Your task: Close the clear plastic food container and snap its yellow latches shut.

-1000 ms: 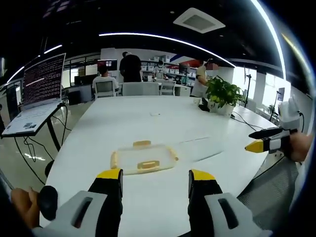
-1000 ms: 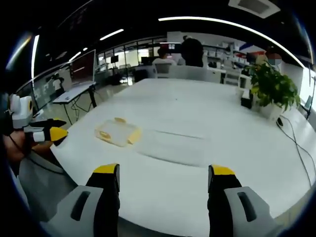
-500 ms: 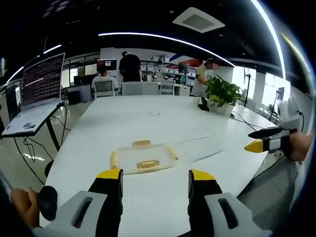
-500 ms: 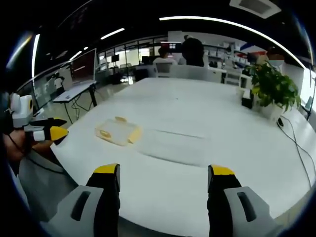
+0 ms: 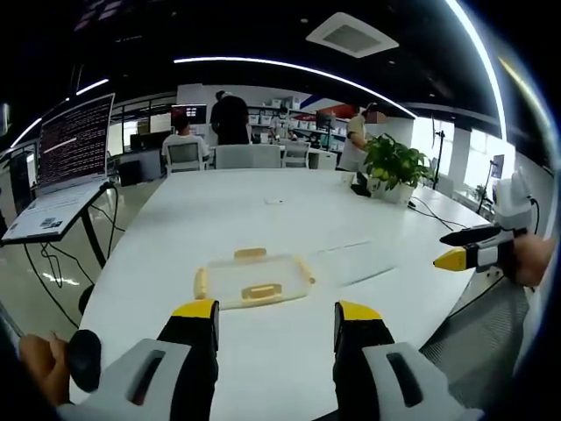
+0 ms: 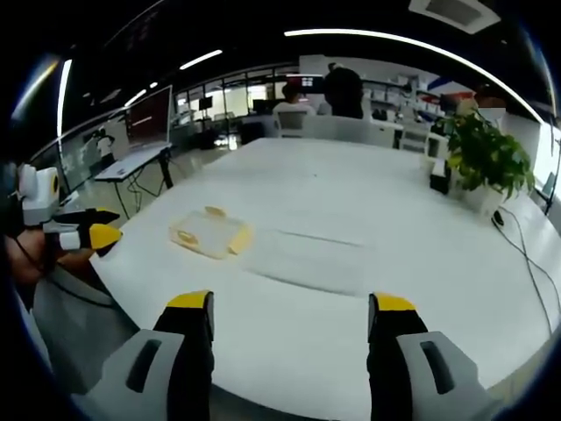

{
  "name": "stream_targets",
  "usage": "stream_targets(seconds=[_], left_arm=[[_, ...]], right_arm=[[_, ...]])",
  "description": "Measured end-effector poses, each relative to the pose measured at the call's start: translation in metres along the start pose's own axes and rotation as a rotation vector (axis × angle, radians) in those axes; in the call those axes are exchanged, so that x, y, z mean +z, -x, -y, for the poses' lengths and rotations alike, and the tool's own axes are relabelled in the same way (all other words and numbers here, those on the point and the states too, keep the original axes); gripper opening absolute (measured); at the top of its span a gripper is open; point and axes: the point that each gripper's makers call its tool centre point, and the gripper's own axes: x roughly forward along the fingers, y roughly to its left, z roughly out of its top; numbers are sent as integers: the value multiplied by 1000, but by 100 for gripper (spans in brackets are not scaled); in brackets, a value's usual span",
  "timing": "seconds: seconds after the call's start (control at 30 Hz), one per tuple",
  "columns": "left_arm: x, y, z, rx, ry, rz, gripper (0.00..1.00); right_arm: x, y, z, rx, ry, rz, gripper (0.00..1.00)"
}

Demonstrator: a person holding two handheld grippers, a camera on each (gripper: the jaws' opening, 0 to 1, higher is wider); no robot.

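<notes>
You have a long white table (image 5: pixel 263 219) running away from you. At its far right stands a potted plant (image 5: pixel 396 167), with a cable (image 6: pixel 526 254) trailing near it. Off the table's left side, a laptop (image 5: pixel 66 158) sits open on a stand. Beyond the far end are chairs (image 5: pixel 250 156) and people (image 5: pixel 232 118).

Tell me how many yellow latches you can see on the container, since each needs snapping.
4: near side, far side, left end, right end.
</notes>
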Motion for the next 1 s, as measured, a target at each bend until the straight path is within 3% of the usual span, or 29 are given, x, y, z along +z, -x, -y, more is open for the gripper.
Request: stream_targets(seconds=[1.0], left_arm=[[-1, 0, 1, -2, -1, -3, 47]], right_arm=[[-1, 0, -1, 3, 7, -6, 68]])
